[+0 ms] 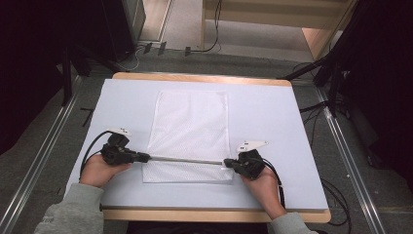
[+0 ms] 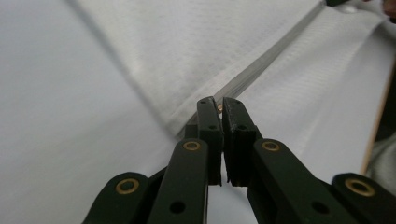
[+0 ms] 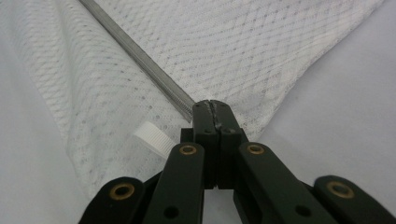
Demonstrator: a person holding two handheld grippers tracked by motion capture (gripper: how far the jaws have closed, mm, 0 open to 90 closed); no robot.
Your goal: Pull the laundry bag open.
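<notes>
We hold a thin metal rod (image 1: pixel 186 160) level across the near part of the white mesh bag (image 1: pixel 191 124), which lies flat in the middle of the counter (image 1: pixel 272 122). Our left gripper (image 1: pixel 145 157) points right, its jaws clamped on the rod's left end just past the bag's left edge; the left hand (image 1: pixel 99 170) rests low on the counter. Our right gripper (image 1: pixel 228 162) points left, jaws pressed together on the rod's right end at the bag's near right corner, beside a small white tab (image 3: pixel 153 137). The right hand (image 1: pixel 263 187) comes in from the near edge.
</notes>
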